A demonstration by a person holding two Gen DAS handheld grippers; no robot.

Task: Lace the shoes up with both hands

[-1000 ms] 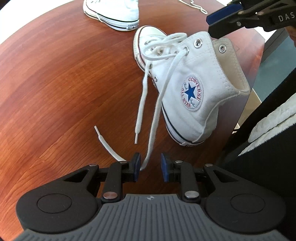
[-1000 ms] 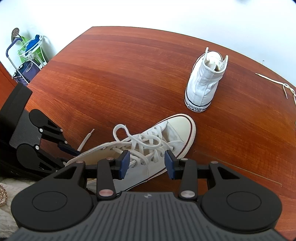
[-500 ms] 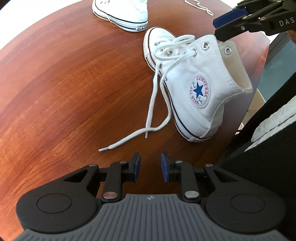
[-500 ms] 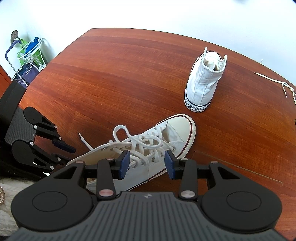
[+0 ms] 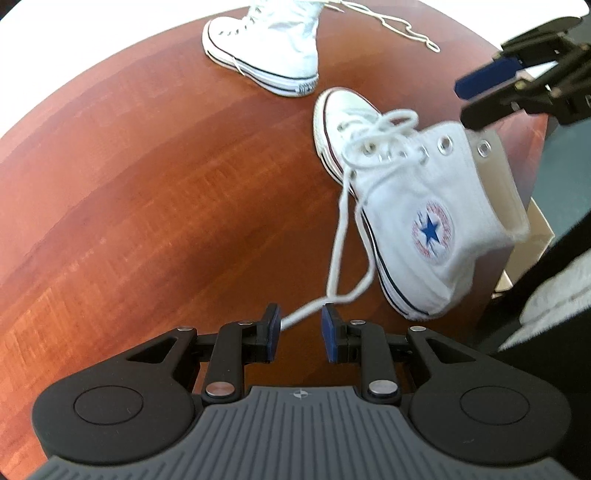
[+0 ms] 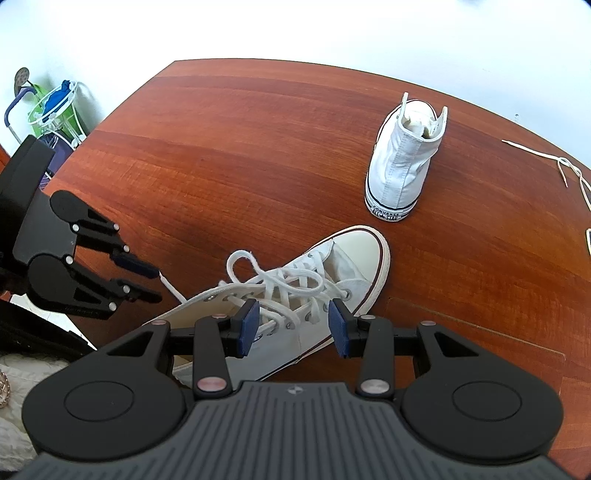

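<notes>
A white high-top sneaker point(image 5: 424, 206) stands on the wooden table point(image 5: 147, 184), partly laced, its two lace ends point(image 5: 340, 240) trailing toward me. My left gripper point(image 5: 298, 325) is open, with one lace end lying between its blue pads. In the right wrist view the same sneaker point(image 6: 332, 266) sits under my open right gripper point(image 6: 291, 325), which hovers above its laced front. The left gripper point(image 6: 147, 280) shows there at the left, beside the lace tip.
A second white high-top point(image 5: 266, 51) point(image 6: 402, 166) stands farther back on the table. A loose lace point(image 5: 399, 26) point(image 6: 561, 166) lies near the far edge. A cart point(image 6: 48, 110) stands off the table at left. The table edge runs close on the right.
My left gripper has moved forward to the lace end, which now lies between its open pads. The right gripper has stayed over the shoe.
</notes>
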